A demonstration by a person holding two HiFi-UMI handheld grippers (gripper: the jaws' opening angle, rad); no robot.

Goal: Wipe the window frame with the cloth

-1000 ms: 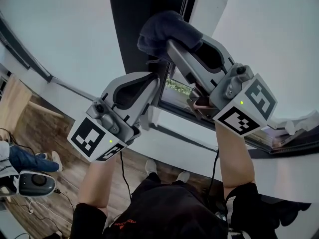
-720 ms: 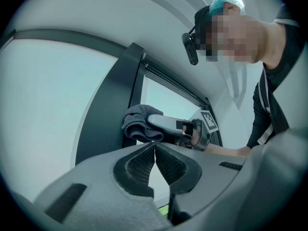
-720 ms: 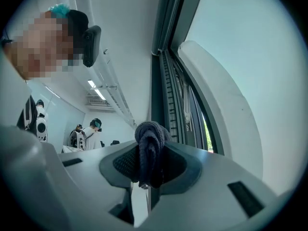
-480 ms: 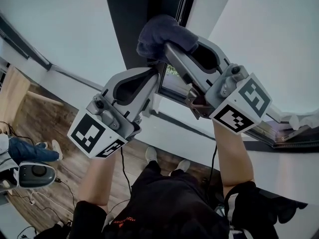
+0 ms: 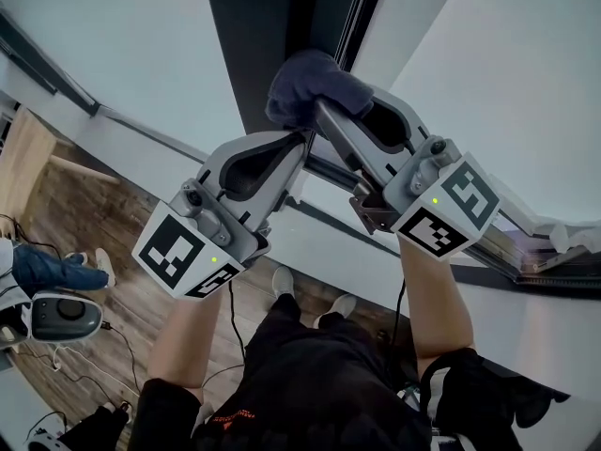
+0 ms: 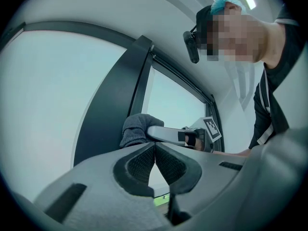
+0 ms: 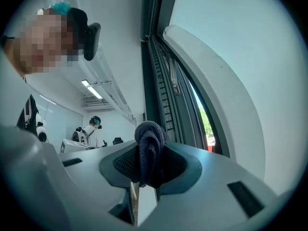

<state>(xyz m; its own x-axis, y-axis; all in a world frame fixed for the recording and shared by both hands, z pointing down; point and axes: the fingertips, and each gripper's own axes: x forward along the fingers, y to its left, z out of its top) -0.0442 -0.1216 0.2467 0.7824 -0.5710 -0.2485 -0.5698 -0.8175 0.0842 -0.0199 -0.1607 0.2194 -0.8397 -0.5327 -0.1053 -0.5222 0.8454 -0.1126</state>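
A dark blue-grey cloth [image 5: 310, 81] is bunched against the dark upright window frame [image 5: 272, 36]. My right gripper [image 5: 317, 103] is shut on the cloth, which bulges out between its pads in the right gripper view [image 7: 149, 150]. My left gripper [image 5: 299, 141] sits just below and left of it, shut with nothing between its pads. In the left gripper view, the left gripper [image 6: 155, 146] points at the cloth [image 6: 137, 129] and the frame [image 6: 110, 114], with the right gripper's finger [image 6: 168, 134] across the cloth.
A window sash [image 5: 526, 252] stands ajar at the right, with a dark track [image 7: 161, 81] running along the frame. Wood floor [image 5: 84, 214] lies below, with a grey device [image 5: 61, 316] and cables. A person [image 7: 91, 131] stands far back in the room.
The cloth and right gripper have shifted slightly down and right along the frame in the head view. The left gripper stays shut just below. Both grips are unchanged.
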